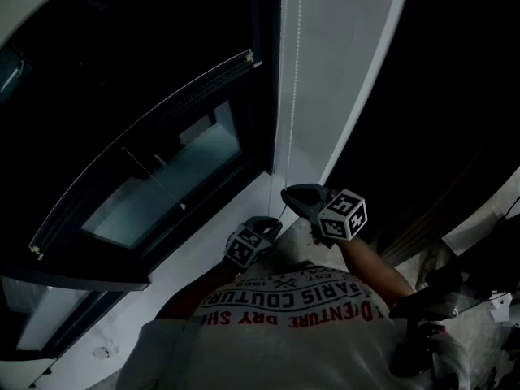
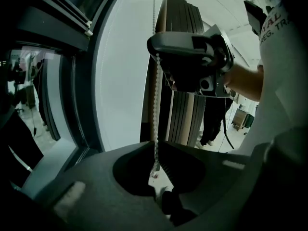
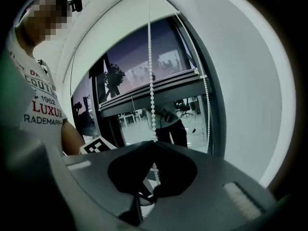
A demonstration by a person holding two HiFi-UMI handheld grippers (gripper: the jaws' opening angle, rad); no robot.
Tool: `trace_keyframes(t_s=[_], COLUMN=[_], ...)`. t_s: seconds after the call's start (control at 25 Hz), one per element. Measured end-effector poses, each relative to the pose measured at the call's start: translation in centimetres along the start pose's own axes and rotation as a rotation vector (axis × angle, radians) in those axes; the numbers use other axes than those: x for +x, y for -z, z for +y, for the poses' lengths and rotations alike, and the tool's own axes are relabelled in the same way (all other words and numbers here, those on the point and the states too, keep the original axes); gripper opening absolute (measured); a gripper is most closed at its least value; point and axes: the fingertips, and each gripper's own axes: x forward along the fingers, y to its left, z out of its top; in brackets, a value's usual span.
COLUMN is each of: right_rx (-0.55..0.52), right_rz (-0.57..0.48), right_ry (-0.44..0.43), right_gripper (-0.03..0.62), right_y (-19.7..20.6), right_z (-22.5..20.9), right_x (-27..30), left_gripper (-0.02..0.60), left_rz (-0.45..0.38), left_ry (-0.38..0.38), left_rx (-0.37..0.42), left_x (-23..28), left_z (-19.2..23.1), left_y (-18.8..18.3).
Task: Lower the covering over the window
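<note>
Pinching white beaded cord (image 3: 151,81): right gripper (image 3: 154,142) fingers closed on it, left gripper (image 2: 156,144) fingers likewise, below.

White lettered T-shirt (image 1: 309,344), dark grey left tongs (image 1: 275,226) and right tongs (image 1: 288,194) (black-and-white marker cubes (image 1: 345,214)).

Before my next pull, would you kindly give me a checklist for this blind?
1. Right gripper shut on the bead chain: ok.
2. Left gripper shut on the same chain, lower down: ok.
3. Chain straight between both grippers: ok.
4. Bottom rail fully down: not ok; the glass below it is bare.
5. Chain free of snags at the top: cannot tell.
</note>
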Motion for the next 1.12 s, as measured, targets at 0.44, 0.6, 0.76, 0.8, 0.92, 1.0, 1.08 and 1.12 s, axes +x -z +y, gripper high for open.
trace_keyframes(t_s=[0.44,0.6,0.76,0.8,0.92,1.0,1.08,1.12], right_rx=[0.014,0.015,0.02,0.021,0.019,0.018,0.021,0.024], right_rz=[-0.012,-0.014,-0.018,-0.018,-0.017,-0.016,-0.016,-0.016], right_ry=[0.015,0.012,0.014,0.014,0.012,0.012,0.012,0.012], right_gripper=[0.006,0.006,0.006,0.006,0.006,0.006,0.006,0.006], right_y=[0.1,0.1,0.1,0.2,0.2,0.2,0.2,0.3], right_z=[0.1,0.3,0.4,0.4,0.7,0.8,0.9,0.9], right_x=[-0.6,-0.6,-0.7,-0.7,-0.7,-0.7,-0.8,-0.9], left_gripper=[0.046,0.06,0.083,0.086,0.086,0.086,0.081,0.08], left_rz=[-0.305,-0.449,-0.536,-0.545,-0.547,-0.539,-0.538,-0.537], left_ry=[-0.039,0.033,0.126,0.136,0.125,0.107,0.121,0.136], left_rx=[-0.016,0.001,0.02,0.032,0.081,0.099,0.087,0.077], left_x=[-7.8,-11.4,-13.5,-13.9,-14.3,-14.3,-14.4,-14.4], left_z=[2.4,1.6,-0.1,-0.4,-0.7,-0.6,-0.8,-0.9], left_y=[-13.2,-21.5,-27.7,-28.8,-30.8,-31.4,-31.8,-31.8])
